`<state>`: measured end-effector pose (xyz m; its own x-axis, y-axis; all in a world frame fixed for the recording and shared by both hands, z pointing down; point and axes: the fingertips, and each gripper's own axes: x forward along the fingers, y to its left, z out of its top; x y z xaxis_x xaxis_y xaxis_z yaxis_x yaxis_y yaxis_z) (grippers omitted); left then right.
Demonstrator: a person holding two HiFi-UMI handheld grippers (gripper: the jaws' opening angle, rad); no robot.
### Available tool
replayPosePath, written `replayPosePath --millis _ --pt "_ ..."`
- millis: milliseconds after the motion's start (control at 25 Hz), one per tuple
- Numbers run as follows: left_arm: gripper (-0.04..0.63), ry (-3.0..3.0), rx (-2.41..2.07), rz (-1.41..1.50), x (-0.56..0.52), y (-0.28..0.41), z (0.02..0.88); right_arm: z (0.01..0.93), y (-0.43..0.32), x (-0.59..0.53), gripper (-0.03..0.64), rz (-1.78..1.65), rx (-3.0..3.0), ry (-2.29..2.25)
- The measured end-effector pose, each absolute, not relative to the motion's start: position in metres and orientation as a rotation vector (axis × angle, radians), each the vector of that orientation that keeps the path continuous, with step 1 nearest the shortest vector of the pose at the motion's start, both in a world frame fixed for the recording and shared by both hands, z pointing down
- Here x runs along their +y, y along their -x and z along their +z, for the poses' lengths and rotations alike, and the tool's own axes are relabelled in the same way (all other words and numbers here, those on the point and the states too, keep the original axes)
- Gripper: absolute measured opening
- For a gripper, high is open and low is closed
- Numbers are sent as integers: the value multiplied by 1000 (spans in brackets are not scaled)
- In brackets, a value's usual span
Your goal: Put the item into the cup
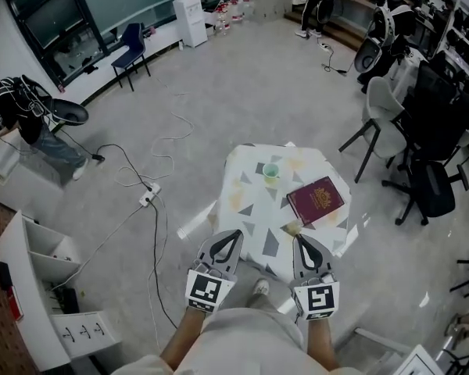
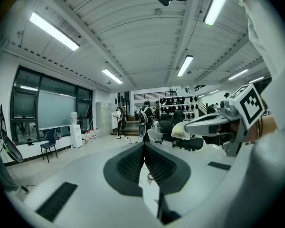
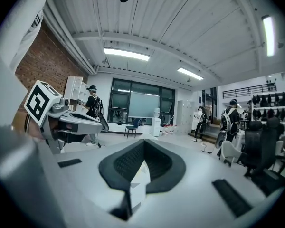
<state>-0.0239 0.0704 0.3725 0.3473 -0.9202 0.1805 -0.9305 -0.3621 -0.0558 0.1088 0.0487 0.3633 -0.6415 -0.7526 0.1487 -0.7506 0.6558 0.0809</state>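
Note:
A small green cup [image 1: 271, 171] stands upright at the far side of a little table [image 1: 254, 225] covered in a white cloth with grey triangles. A maroon booklet [image 1: 315, 200] lies flat on the table's right half. A small yellowish thing [image 1: 294, 226] sits by the near edge; I cannot tell what it is. My left gripper [image 1: 235, 233] [image 2: 144, 144] is held at the table's near edge, jaws shut and empty. My right gripper [image 1: 298, 237] [image 3: 143, 141] is level beside it, also shut and empty, its tip close to the yellowish thing. Both gripper views look out level over the room.
Grey and black office chairs [image 1: 422, 170] crowd the table's right side. A power strip [image 1: 148, 198] with cables lies on the floor to the left. A white shelf unit [image 1: 39, 287] stands at lower left. A person [image 1: 23, 123] stands far left.

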Motion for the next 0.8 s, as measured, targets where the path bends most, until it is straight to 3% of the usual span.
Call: replayPosePath --millis 800 --pt "12 -2447 -1857 294 -22 33 370 362 -107 -60 5 -46 -2752 -1176"
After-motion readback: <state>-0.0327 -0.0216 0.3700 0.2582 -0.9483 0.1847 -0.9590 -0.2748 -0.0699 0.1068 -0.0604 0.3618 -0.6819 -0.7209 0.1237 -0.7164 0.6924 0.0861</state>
